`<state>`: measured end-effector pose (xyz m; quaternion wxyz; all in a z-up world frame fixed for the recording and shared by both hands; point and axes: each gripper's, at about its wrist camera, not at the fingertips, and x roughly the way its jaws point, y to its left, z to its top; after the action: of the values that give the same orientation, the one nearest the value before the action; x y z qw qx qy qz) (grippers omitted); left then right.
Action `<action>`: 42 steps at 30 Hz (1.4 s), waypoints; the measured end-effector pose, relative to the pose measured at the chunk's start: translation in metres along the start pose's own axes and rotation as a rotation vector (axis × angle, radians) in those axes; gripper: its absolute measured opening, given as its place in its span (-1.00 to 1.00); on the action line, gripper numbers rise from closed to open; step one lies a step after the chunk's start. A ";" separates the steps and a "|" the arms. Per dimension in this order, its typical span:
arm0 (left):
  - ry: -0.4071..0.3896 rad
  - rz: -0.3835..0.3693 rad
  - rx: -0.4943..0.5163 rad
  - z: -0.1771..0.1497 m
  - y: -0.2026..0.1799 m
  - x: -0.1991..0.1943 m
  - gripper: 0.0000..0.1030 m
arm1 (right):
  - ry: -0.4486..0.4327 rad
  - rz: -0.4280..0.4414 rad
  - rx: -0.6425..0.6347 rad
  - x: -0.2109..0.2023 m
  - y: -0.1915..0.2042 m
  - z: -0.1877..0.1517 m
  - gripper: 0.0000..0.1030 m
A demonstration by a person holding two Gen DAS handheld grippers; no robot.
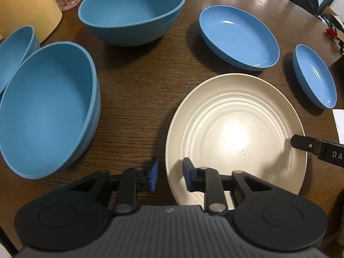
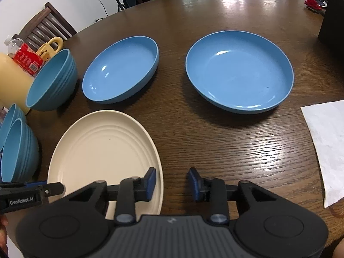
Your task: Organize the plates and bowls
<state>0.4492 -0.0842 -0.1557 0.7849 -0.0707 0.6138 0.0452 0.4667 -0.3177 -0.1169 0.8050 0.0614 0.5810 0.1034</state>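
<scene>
The step in hand looks like a two-handed pickup of the cream, ridged round plate [image 1: 236, 133], which lies flat on the dark wood-grain round table [image 2: 215, 142] near its front edge. The left gripper [image 1: 170, 177] straddles the plate's left rim, one blue pad outside on the table side and the other over the plate; a gap shows between the pads and the rim, so it grips nothing yet. The right gripper [image 2: 172, 185] likewise brackets the opposite rim, its jaws partly open and not pressing on anything. Behind the plate stand two shallow glossy blue dishes [image 2: 238, 71], side by side and apart from each other, and to the left sit deep matte blue bowls [image 1: 47, 107], one of them nested in a stack. The next move probably calls for both jaws to close squarely on the thin rim, then a level lift, since an uneven pinch could tip the plate.
</scene>
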 end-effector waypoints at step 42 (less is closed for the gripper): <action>-0.066 -0.062 0.092 -0.041 0.015 -0.033 -0.70 | -0.079 0.066 0.074 -0.041 0.013 -0.061 -0.87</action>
<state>0.3997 -0.0760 -0.1342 0.8083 -0.0518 0.5865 -0.0050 0.3950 -0.3166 -0.0953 0.8208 0.1141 0.5496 0.1057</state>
